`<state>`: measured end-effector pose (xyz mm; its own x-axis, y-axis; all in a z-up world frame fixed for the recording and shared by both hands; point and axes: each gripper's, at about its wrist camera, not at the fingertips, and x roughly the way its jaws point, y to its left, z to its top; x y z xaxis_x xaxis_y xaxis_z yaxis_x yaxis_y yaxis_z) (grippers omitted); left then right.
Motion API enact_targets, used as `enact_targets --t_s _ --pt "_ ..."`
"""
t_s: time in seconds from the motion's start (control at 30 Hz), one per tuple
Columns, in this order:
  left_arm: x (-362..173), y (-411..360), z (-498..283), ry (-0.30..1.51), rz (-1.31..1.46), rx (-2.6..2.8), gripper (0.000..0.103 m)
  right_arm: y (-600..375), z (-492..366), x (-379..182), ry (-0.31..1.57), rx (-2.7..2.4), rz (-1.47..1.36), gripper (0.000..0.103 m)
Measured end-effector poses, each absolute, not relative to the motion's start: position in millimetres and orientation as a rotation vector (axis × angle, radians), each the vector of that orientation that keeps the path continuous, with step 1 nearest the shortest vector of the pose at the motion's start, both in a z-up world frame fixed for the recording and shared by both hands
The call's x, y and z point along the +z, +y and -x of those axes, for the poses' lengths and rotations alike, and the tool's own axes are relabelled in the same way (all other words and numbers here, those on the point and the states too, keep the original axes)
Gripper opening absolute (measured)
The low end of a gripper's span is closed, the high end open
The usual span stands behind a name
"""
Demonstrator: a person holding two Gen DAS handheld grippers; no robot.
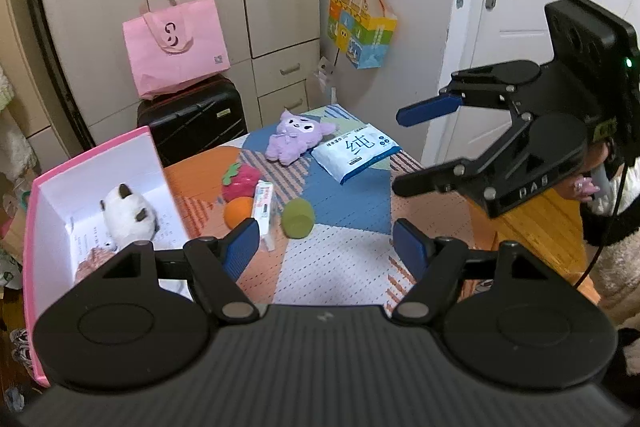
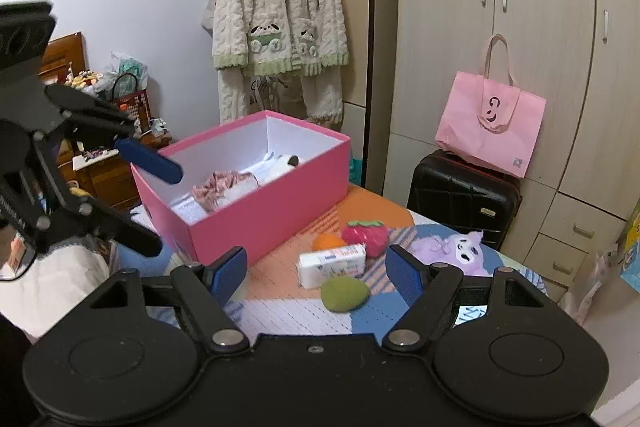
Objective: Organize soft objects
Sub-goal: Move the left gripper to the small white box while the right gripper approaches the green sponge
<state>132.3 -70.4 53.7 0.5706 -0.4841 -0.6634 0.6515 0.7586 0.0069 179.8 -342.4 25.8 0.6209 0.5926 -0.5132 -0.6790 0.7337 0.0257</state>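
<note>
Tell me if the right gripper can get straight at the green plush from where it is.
Probably yes. The right gripper hangs open and empty, and the green plush lies in the open on the mat just ahead of its fingers. The white pack sits close behind the plush but does not cover it.

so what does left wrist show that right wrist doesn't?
Left wrist only: the blue-and-white tissue pack, a colourful bag hanging on the wall, and the white door.
Right wrist only: a fleece jacket on a hanger.
Both: the pink box, purple plush, strawberry plush, green ball, pink tote.
</note>
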Motion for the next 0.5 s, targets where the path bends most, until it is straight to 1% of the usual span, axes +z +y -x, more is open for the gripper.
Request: enact_targets --t_s 0.1,0.3,0.4,0.47,0.5 --pt "45 -84 -142 0.696 -0.271 -0.665 0.069 -348 -186 10 0.523 0.745 0.16 0.081" --pt "25 -107 -166 0.694 -0.306 -0.617 0.058 -348 -203 -29 0.527 0.76 0.159 0.081" --pt "13 -117 -184 0.722 -0.298 -0.593 0.053 -344 -214 -47 0.538 0.758 0.163 0.081" --pt "6 -121 -196 0.738 -0.284 -0.569 0.045 -339 -221 -58 0.55 0.758 0.169 0.081" --pt "2 -123 -202 0.744 -0.279 -0.553 0.043 -336 -226 -65 0.559 0.755 0.172 0.081"
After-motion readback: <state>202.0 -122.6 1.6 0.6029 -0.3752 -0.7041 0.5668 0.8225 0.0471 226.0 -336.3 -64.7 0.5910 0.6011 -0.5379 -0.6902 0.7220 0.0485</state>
